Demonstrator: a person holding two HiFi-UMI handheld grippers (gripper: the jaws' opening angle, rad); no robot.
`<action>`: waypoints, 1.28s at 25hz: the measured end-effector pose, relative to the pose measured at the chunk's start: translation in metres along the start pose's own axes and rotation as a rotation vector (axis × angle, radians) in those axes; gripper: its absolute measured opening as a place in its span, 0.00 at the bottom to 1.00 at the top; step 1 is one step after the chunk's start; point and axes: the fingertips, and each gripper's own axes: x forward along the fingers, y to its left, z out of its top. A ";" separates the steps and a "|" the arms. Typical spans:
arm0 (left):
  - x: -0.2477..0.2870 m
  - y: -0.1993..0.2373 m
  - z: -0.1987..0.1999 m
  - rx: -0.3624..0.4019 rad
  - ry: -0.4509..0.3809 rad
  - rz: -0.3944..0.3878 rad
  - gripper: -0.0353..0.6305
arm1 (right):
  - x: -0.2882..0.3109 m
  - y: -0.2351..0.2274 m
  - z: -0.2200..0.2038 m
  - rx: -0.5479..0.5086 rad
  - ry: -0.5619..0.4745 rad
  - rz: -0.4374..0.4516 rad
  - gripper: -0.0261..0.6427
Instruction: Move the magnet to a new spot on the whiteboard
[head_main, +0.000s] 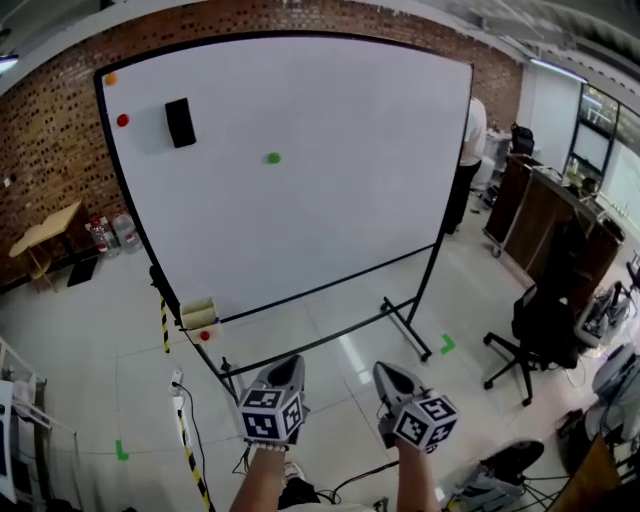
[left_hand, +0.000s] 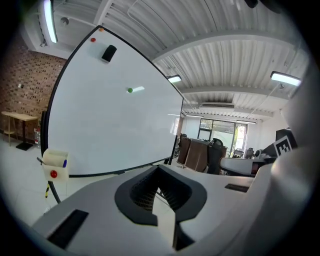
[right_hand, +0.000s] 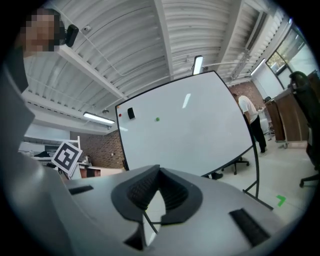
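A small green magnet (head_main: 274, 157) sticks near the middle of the big whiteboard (head_main: 330, 200), well ahead of both grippers. It also shows as a green dot in the left gripper view (left_hand: 130, 90) and the right gripper view (right_hand: 157, 119). A red magnet (head_main: 122, 120), an orange one (head_main: 110, 78) and a black eraser (head_main: 180, 122) sit at the board's upper left. My left gripper (head_main: 292, 362) and right gripper (head_main: 383, 368) are side by side low in the head view, far from the board. Both are shut and hold nothing, left (left_hand: 159, 167) and right (right_hand: 159, 169).
A small tray (head_main: 199, 313) with a red magnet (head_main: 205, 335) hangs at the board's lower left corner. The board's wheeled stand (head_main: 405, 325) juts out over the floor. A person (head_main: 470, 150) stands at the board's right edge. An office chair (head_main: 540, 320) and desks fill the right side.
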 end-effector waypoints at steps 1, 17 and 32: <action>0.007 0.017 0.011 0.003 -0.003 -0.002 0.05 | 0.021 0.003 0.004 -0.002 -0.004 0.000 0.06; 0.083 0.151 0.103 0.012 -0.050 -0.011 0.05 | 0.204 0.015 0.042 -0.078 -0.048 0.020 0.10; 0.122 0.182 0.138 -0.016 -0.110 0.092 0.05 | 0.351 0.008 0.196 -0.475 -0.142 0.040 0.38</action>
